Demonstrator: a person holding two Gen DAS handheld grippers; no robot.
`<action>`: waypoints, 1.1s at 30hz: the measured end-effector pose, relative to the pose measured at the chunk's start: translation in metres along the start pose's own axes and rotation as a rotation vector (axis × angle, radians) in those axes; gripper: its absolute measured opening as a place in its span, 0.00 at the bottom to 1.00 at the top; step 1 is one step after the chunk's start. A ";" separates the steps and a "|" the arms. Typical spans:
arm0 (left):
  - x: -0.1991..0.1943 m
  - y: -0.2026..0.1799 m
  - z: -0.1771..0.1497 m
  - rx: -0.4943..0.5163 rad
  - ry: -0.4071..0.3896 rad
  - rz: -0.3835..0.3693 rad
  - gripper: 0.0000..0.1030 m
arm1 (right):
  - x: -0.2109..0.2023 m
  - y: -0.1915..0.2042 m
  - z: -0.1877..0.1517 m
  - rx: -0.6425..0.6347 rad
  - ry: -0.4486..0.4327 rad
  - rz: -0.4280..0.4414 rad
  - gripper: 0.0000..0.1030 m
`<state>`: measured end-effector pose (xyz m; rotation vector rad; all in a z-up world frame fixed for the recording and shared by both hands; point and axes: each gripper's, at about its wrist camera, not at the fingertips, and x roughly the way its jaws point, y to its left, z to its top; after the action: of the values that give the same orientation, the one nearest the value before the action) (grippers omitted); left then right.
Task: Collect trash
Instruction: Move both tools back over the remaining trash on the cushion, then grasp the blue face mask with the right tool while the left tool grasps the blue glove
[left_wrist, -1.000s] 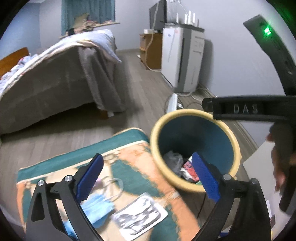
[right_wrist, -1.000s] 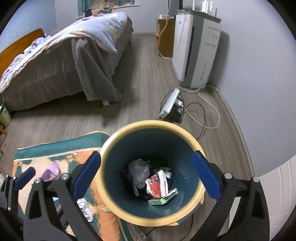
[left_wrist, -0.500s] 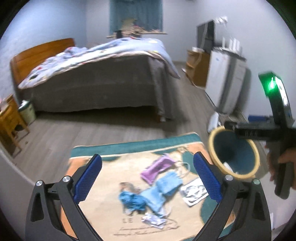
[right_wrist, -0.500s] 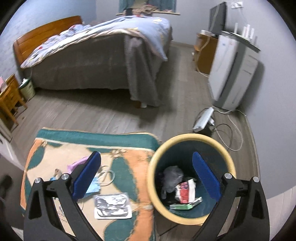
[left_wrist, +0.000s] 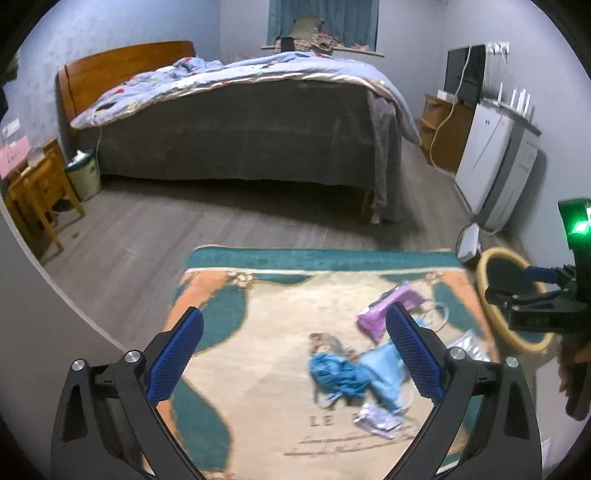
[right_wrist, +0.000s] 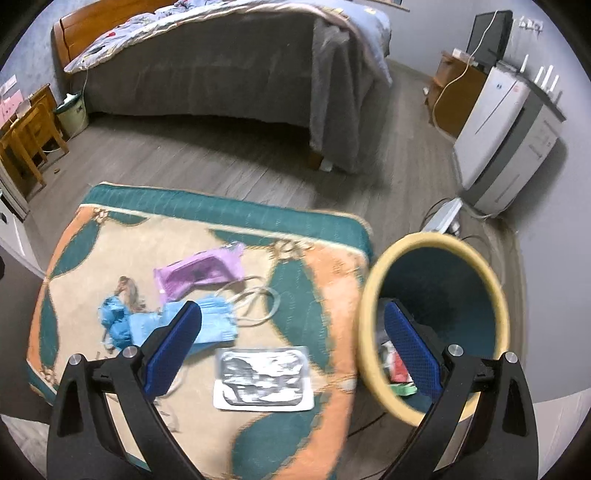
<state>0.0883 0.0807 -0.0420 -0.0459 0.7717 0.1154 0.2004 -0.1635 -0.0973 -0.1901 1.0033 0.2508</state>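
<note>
Both the left tongs (left_wrist: 294, 354) and the right tongs (right_wrist: 293, 347) are spread wide, grasping nothing. The trash lies on the rug (right_wrist: 306, 291): a purple packet (right_wrist: 199, 271), blue masks (right_wrist: 207, 325) and a foil wrapper (right_wrist: 263, 378). The bin (right_wrist: 436, 321) stands just right of the rug.

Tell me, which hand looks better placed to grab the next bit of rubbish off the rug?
Probably the right gripper: open and empty, it hangs close above the silver foil packet, beside the bin. The left gripper, also open, looks farther back.
</note>
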 end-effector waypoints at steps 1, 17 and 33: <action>0.003 0.002 -0.002 0.013 0.012 0.007 0.95 | 0.004 0.006 -0.001 0.003 0.008 0.015 0.94; 0.047 0.024 -0.028 0.080 0.161 0.022 0.95 | 0.048 0.068 -0.004 -0.064 0.075 0.049 0.92; 0.075 0.003 -0.041 0.136 0.224 -0.009 0.95 | 0.063 0.077 -0.006 -0.064 0.103 0.076 0.61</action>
<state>0.1133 0.0869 -0.1237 0.0677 1.0016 0.0496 0.2052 -0.0836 -0.1572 -0.2256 1.1071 0.3452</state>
